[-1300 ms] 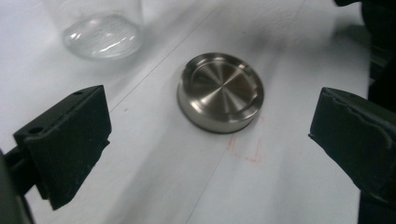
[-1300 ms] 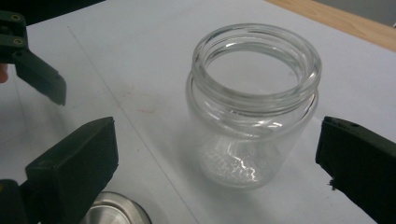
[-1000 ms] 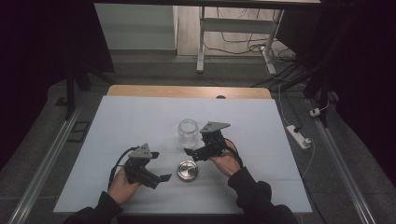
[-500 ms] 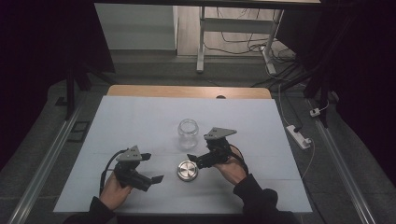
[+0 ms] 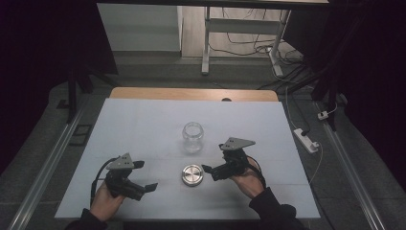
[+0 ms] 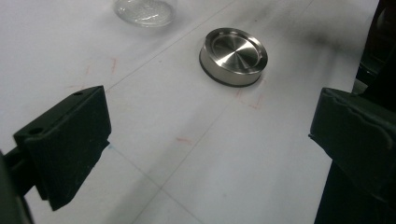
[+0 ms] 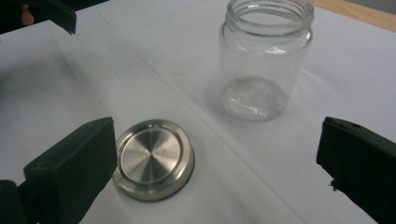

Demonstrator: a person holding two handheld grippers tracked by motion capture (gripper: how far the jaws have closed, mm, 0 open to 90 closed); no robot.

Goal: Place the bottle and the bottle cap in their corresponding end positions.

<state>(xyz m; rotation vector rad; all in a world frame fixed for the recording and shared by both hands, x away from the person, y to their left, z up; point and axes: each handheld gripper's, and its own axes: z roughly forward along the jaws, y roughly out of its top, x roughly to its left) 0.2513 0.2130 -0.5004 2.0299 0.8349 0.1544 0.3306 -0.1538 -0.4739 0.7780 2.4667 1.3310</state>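
Jar (image 5: 192, 137) upright, empty; lid (image 5: 192, 175) off, near it.

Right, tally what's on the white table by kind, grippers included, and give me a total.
Glass jar: 1
Metal lid: 1
Grippers, left gripper and right gripper, both open and holding nothing: 2
Total: 4
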